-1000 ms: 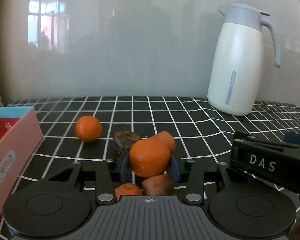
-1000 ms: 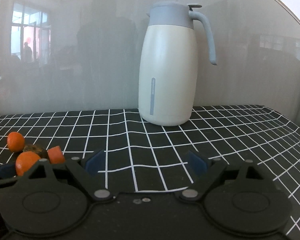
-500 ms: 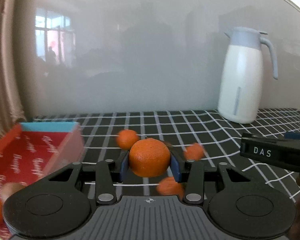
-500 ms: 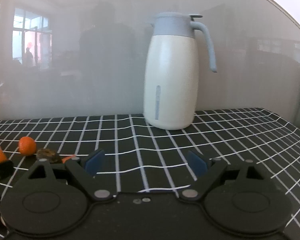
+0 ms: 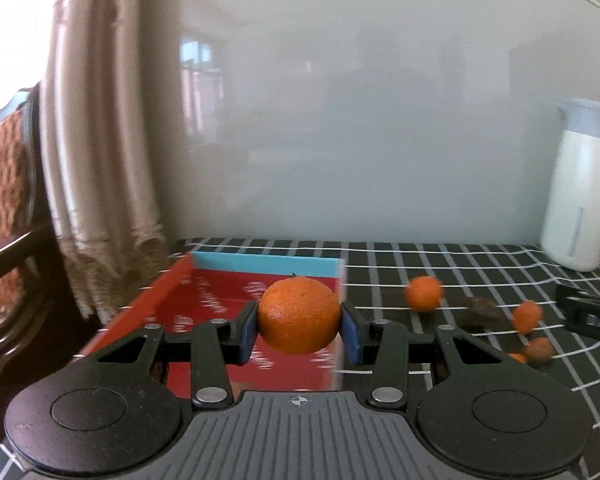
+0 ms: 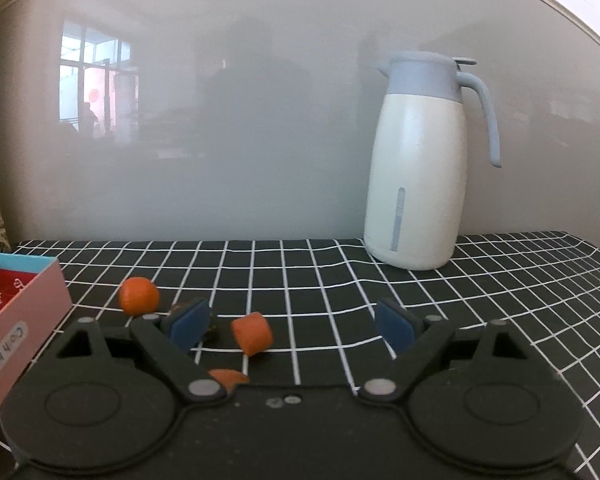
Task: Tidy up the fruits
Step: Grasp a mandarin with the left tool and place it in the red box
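My left gripper [image 5: 299, 330] is shut on an orange mandarin [image 5: 299, 315] and holds it above the open red box [image 5: 216, 300], near the box's right wall. Other fruits lie on the checked cloth to the right: a mandarin [image 5: 423, 293], a dark brown fruit [image 5: 481, 309] and smaller orange pieces [image 5: 527, 317]. My right gripper [image 6: 292, 322] is open and empty, low over the cloth. An orange piece [image 6: 252, 333] lies between its fingers, a mandarin [image 6: 138, 295] sits to the left, and the red box [image 6: 20, 312] shows at the far left.
A white and grey thermos jug [image 6: 420, 160] stands at the back right against the grey wall. A beige curtain [image 5: 96, 160] and a wicker chair [image 5: 4, 208] are at the table's left end. My right gripper's body [image 5: 592, 316] shows at the right edge of the left wrist view.
My left gripper has lifted the mandarin and swung left, from the fruit pile to above the red box. My right gripper has shifted left, and the fruits now lie in front of it.
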Demonstrator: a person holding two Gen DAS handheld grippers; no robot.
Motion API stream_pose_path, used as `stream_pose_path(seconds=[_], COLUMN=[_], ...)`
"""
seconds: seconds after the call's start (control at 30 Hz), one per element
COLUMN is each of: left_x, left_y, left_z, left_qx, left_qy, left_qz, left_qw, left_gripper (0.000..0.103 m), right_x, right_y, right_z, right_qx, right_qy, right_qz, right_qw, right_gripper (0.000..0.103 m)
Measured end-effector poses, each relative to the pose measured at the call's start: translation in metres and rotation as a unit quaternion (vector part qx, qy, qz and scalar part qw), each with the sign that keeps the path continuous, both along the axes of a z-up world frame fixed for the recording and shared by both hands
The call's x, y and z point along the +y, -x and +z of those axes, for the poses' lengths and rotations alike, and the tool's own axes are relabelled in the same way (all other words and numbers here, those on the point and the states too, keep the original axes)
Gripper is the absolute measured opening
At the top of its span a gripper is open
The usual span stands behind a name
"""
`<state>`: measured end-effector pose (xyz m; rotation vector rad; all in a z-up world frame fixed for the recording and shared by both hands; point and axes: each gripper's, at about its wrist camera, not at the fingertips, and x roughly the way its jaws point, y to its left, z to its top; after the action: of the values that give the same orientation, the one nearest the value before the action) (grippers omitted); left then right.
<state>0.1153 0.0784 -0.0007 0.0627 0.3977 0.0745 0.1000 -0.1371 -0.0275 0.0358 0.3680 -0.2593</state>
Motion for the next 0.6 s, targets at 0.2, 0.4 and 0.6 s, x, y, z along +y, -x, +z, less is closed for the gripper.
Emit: stream_pose_path(seconds=[0.2,0.4,0.6], left_x=[0.036,0.071,0.083], left_y=[-0.004,-0.012,-0.01], left_z=[-0.005,-0.014,-0.018], left_qx=[0.01,0.033,0.047], left_qy=[0.002,0.024,0.026], left_qz=[0.034,0.065,0.076], left_qw=[0.9994,0.9971,0.9957], left_gripper=[0.043,0.043,0.043], right_x=[0.021,0.042,0.047], right_y=[-0.002,-0.005,-0.004], right_z=[-0.003,-0.005,-0.003], right_qx=[-0.001,-0.002,-0.011], right_qy=[-0.001,0.007,0.003], right_qz=[0.012,0.03,0.033], right_qw=[1.0,1.0,0.999], right_gripper=[0.089,0.089,0.089])
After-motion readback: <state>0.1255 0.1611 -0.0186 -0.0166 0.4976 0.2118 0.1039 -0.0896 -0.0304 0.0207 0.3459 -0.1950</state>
